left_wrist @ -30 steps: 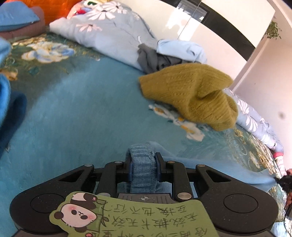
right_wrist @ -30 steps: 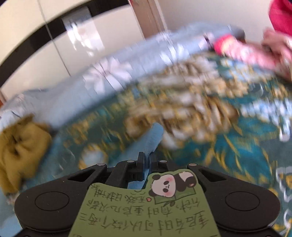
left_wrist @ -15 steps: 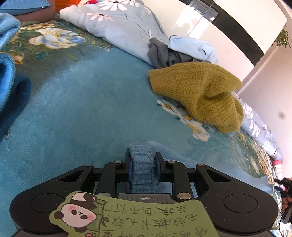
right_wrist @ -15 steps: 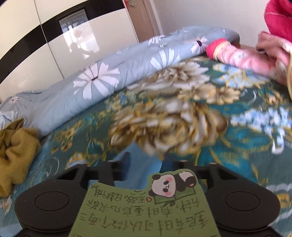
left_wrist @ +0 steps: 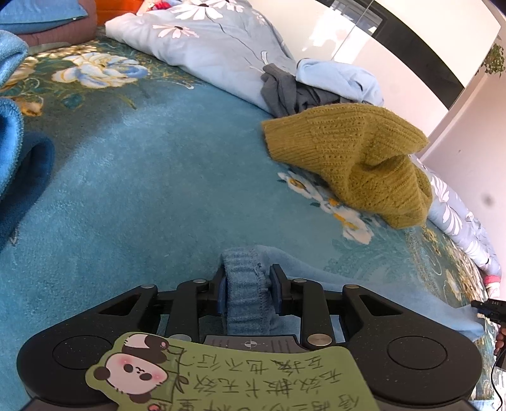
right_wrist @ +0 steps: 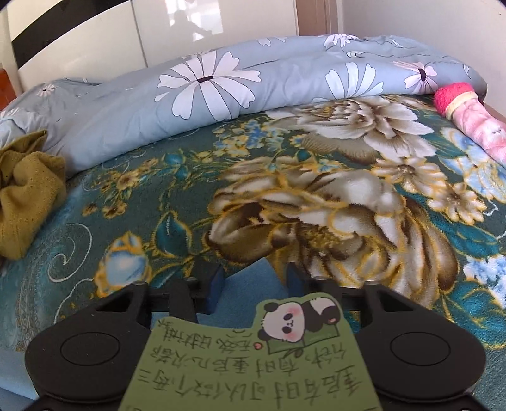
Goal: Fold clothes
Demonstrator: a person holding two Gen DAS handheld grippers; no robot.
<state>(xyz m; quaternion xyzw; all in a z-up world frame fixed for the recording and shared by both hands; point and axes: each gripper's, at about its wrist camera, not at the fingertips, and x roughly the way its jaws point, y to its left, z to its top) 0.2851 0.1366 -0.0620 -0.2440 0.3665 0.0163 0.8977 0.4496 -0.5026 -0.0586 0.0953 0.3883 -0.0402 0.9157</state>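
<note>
the left gripper (left_wrist: 248, 289) is clamped on the ribbed hem of the light blue garment (left_wrist: 363, 284), which runs from that hem across the teal floral blanket (left_wrist: 142, 177) toward the right gripper (right_wrist: 253, 279). the right one has just been closing in, but in its own view the jaws look parted with a corner of the blue cloth sitting between them, so i'd guess the pads aren't really pinching it yet, hard to be sure with that green panda note (right_wrist: 249, 354) covering half of it. what could go wrong: if the right side pulls or lifts with a loose bite, the corner slips out, the cloth sags from the hem and the fold comes out crooked. pulling too hard from the hem could also drag the fuzzy blanket into a ridge. beyond the hem sits a mustard knit sweater (left_wrist: 354, 161), past that a grey and pale blue clothes pile (left_wrist: 316, 88) against a rolled daisy-print quilt (right_wrist: 221, 82). glossy white wardrobe doors (right_wrist: 221, 28) with a black stripe stand behind the quilt, and a pink fuzzy sleeve (right_wrist: 471, 123) lies near its far end.
</note>
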